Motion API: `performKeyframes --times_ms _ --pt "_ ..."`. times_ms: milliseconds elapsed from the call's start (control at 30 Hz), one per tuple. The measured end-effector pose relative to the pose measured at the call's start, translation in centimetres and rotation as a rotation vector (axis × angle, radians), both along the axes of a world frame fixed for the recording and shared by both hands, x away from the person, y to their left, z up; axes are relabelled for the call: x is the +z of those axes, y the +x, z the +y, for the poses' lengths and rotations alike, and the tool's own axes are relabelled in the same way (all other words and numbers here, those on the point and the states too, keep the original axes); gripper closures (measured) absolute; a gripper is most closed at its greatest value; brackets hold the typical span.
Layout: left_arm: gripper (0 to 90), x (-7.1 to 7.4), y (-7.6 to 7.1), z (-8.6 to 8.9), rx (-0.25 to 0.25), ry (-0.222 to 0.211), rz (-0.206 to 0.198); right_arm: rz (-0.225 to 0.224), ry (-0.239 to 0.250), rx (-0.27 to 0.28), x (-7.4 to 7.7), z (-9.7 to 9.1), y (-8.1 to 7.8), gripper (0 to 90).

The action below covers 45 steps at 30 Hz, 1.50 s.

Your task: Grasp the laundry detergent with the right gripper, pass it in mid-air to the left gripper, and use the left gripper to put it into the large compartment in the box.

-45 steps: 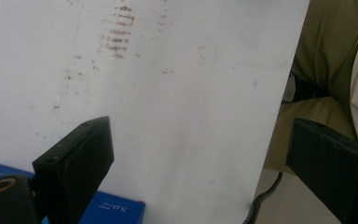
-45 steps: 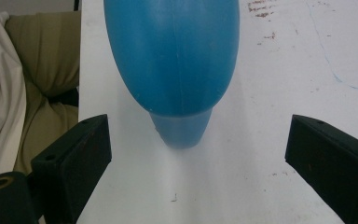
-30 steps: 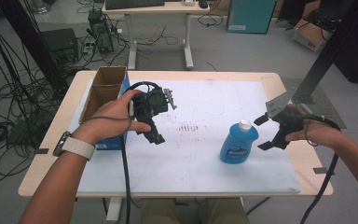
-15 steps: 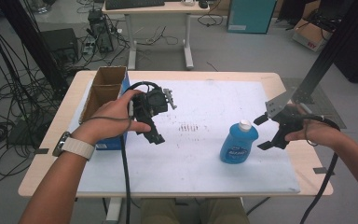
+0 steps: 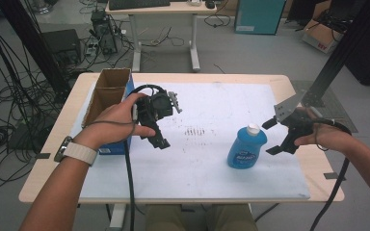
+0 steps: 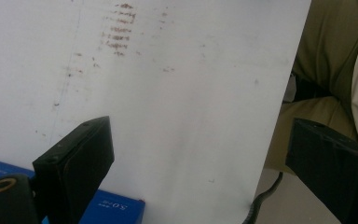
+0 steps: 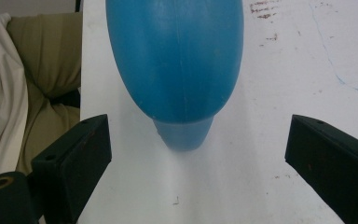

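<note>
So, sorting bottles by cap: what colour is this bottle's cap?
White, on the blue bottle's cap; the high view shows it best.

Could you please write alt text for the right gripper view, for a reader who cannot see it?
A blue bottle stands on the white table mat, centred ahead of the open right gripper, whose two black jaws rise wide apart from the bottom corners without touching it. The person's khaki trousers show at left.

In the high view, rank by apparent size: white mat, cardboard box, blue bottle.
1. white mat, by far the largest, covering most of the table top.
2. cardboard box, partly hidden by the left hand.
3. blue bottle, smallest, though it stands nearer the camera.
</note>
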<state>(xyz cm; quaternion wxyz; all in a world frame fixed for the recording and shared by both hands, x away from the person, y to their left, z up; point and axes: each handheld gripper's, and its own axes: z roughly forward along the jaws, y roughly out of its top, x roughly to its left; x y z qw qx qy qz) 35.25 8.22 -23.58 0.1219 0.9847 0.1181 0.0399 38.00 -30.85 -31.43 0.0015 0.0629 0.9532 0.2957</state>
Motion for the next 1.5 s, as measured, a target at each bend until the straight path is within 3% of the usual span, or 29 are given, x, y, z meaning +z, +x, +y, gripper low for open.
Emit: performKeyframes --times_ms 1500 --pt "8.1 0.07 0.01 0.38 0.009 -0.004 -0.002 0.001 0.001 0.001 -0.06 0.22 0.01 7.0"
